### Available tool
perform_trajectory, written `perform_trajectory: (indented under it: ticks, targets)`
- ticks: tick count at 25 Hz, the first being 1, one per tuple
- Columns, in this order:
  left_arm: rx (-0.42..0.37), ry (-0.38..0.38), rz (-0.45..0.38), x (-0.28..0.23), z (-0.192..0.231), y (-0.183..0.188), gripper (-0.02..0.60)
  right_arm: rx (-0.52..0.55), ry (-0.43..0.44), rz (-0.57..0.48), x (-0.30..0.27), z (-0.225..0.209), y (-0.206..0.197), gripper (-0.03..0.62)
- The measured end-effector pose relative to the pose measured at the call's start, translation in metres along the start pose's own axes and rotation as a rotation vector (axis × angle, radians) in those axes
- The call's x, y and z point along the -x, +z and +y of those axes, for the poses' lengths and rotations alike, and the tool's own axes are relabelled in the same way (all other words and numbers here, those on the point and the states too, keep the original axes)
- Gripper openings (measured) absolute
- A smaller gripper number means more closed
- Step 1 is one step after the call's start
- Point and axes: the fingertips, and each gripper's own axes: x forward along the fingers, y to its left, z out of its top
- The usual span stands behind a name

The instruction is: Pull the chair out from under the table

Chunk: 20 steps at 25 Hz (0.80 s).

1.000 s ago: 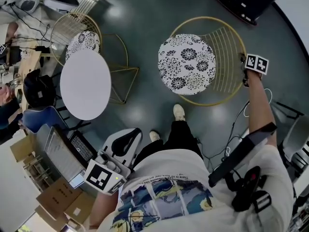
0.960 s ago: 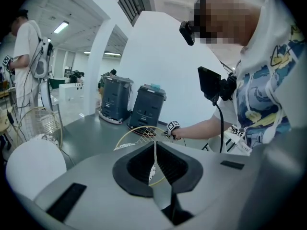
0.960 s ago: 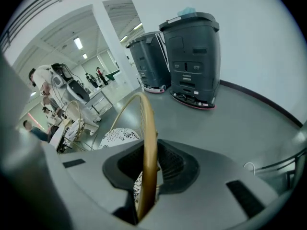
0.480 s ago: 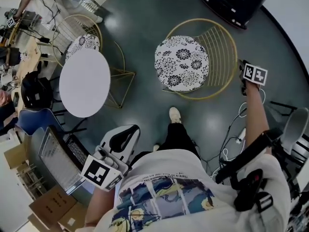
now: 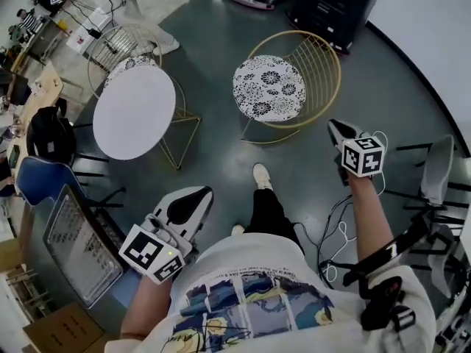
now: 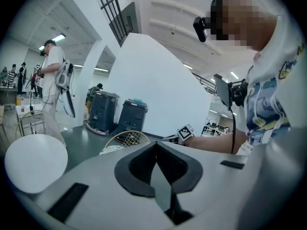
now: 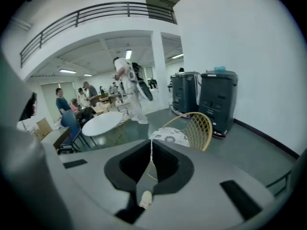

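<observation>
The gold wire chair with a floral cushion stands free on the dark floor, right of the round white table. My right gripper hovers below the chair's rim, apart from it. Its jaws are closing, almost together, with nothing between them. The right gripper view looks past the right gripper to the chair and the table. My left gripper hangs shut and empty near my body, far from the chair. The left gripper view shows that gripper, the chair and the table.
A second wire chair sits tucked under the table's far side. Dark bins stand behind the pulled chair by the white wall. A blue chair, a laptop and cables lie to my left and right. A person stands beyond the table.
My right gripper has let go of the chair's back rim and drawn back from it, lifting. My left gripper has shifted a little. The whole view has swung, so chair and table sit higher in the picture.
</observation>
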Motion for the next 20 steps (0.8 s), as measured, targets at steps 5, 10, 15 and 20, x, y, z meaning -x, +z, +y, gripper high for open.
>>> perform_trajectory:
  ticks: [5,10,15,20]
  targets:
    - [0.025,-0.033,0.009,0.082,-0.032,-0.036,0.009,0.048,0.203,-0.04,0.078,0.192,-0.039,0.011]
    - [-0.025,-0.086,0.033,0.12,-0.079,-0.062,0.009,0.116,0.335,-0.054,0.149,0.306,-0.071,0.011]
    - [-0.108,-0.106,0.025,0.128,-0.116,-0.077,0.009,0.214,0.361,-0.104,0.198,0.35,-0.078,0.011]
    - [-0.117,-0.148,0.033,0.127,-0.184,-0.093,0.009,0.248,0.395,-0.123,0.266,0.359,-0.107,0.011]
